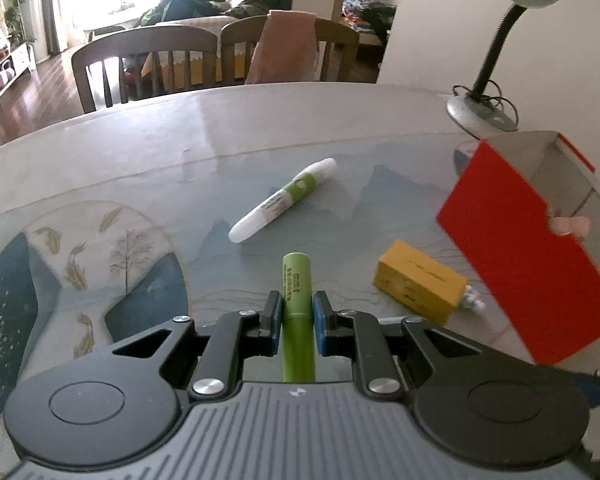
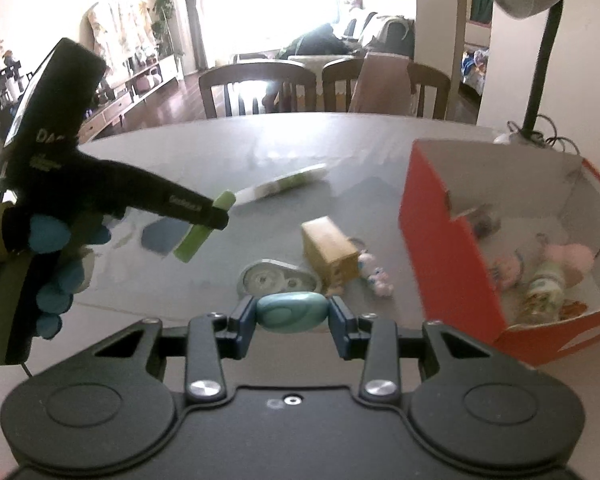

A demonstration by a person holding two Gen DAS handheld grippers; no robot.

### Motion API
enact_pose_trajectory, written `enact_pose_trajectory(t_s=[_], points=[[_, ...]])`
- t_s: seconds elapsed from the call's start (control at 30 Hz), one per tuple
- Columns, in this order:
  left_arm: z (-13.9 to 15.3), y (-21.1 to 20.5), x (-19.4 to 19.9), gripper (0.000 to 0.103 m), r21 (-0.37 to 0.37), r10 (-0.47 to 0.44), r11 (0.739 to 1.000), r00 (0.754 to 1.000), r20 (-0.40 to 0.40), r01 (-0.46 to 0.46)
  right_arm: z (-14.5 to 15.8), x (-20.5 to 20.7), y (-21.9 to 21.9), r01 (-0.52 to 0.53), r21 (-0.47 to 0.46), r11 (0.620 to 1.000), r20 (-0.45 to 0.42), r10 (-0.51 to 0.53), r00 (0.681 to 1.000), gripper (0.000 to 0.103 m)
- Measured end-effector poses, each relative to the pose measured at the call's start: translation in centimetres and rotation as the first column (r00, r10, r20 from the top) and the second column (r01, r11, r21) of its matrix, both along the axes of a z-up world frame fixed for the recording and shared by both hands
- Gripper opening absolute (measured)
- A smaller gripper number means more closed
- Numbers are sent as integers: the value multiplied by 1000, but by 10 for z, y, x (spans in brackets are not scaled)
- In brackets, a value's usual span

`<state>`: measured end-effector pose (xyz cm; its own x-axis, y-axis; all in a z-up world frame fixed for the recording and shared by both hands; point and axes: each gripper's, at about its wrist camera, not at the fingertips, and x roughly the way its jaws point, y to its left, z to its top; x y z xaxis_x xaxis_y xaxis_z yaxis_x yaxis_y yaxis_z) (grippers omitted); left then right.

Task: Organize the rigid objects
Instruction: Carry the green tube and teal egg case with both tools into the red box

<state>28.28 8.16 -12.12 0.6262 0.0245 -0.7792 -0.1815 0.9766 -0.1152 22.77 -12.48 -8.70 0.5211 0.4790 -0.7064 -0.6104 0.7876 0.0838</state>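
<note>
We hold one item in each hand, both lifted clear of the desk (image 1: pixel 140 152). Our left hand-held gripper (image 1: pixel 296 312) is clamped on a slim green tube (image 1: pixel 296 280), its pads pressed against the tube's sides; the right wrist view shows that tube hanging in the air over the desk. Our right hand-held gripper (image 2: pixel 292 314) grips a teal oval case (image 2: pixel 292 312) between its pads, jaws narrow around it.

The red box (image 2: pixel 448 248) stands at the right and already holds a few small things, among them a pink plush charm (image 2: pixel 572 258) and a small bottle (image 2: pixel 544 284), so we judge the sorting partly done.

Still on the desk are a white-and-green pen (image 1: pixel 284 200) farther out, a yellow box (image 1: pixel 416 280) with a small charm (image 2: pixel 376 276) at its end, and a grey tape dispenser (image 2: pixel 276 278) just beyond the right jaws. After the two carried items go in, those remain.
</note>
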Motion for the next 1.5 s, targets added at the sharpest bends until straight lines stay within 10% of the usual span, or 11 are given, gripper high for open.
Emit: enact_pose_trajectory(t_s=[0.6,1.5], points=[[72,-46,-2,16,-36,-73,997,996,55,75,58,15,-67,37,60,998,103,-43,994,38],[76,-194,95,16,-36,-273,961,962,1,273,26,96,-153,68,36,997,55,-70,996,38]])
